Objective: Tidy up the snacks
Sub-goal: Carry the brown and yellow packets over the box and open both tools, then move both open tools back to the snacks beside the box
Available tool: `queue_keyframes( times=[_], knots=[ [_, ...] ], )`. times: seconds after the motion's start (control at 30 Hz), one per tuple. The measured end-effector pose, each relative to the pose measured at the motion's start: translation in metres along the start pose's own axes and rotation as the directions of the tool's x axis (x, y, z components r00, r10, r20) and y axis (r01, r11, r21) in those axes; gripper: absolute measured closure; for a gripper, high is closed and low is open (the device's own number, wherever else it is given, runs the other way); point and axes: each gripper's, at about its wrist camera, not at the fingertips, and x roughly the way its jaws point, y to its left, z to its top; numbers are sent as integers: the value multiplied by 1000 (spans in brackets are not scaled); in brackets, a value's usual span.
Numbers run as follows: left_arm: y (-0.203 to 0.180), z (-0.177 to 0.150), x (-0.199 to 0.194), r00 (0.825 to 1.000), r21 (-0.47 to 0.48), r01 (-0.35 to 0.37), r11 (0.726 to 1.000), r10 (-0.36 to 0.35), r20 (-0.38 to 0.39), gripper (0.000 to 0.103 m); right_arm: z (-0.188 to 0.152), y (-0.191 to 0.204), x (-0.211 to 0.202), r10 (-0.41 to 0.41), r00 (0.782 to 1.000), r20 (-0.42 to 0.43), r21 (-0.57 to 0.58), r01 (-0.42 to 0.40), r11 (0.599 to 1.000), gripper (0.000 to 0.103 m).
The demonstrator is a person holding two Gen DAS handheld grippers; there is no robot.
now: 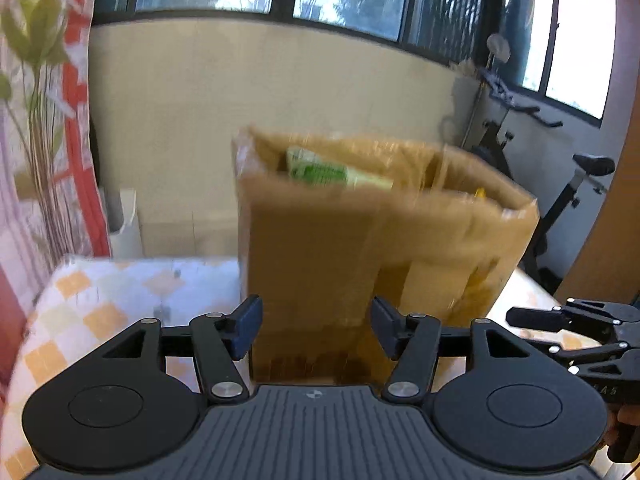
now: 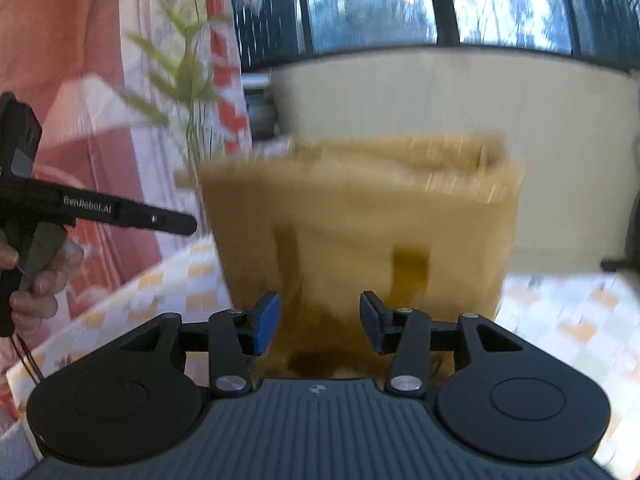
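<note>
A tall open cardboard box [image 1: 344, 240] stands on the checkered tablecloth [image 1: 100, 292]. A green and white snack packet [image 1: 320, 170] sticks up inside its top left. My left gripper [image 1: 316, 326] is open and empty, just in front of the box's lower face. The box also fills the right wrist view [image 2: 360, 220], blurred. My right gripper [image 2: 319, 322] is open and empty, close to the box's base. The right gripper also shows at the right edge of the left wrist view [image 1: 580, 332]. The left gripper's body shows at the left of the right wrist view [image 2: 80, 208].
A red and white curtain [image 1: 76, 100] and a green plant [image 1: 36, 40] stand at the left. A white vase [image 1: 126, 224] is behind the table. An exercise bike [image 1: 560, 184] stands at the right. A low wall under windows [image 1: 240, 100] is behind.
</note>
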Motion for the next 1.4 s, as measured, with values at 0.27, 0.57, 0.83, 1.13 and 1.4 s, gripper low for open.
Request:
queue_keyframes(
  times=[0.27,0.57,0.83,1.13,1.4],
  knots=[
    [25,-42,19,998,-28,-36,999,35,-51,41,-19,6,53,29,982,-188,31,-24,999,48],
    [62,-63,24,995,-88,-93,992,90,-28,41,-19,16,111,-37,946,-322,109,76,991,41],
    [78,-75,18,989,-138,-148,979,145,-30,41,-24,36,143,-143,920,-366,81,184,980,25],
    [80,-88,18,989,-183,-147,972,140,-47,41,-33,27,160,-229,889,-397,86,284,955,25],
    [62,-93,31,991,-174,-121,977,108,-82,41,-43,26,151,-223,910,-350,-9,235,972,45]
  ],
)
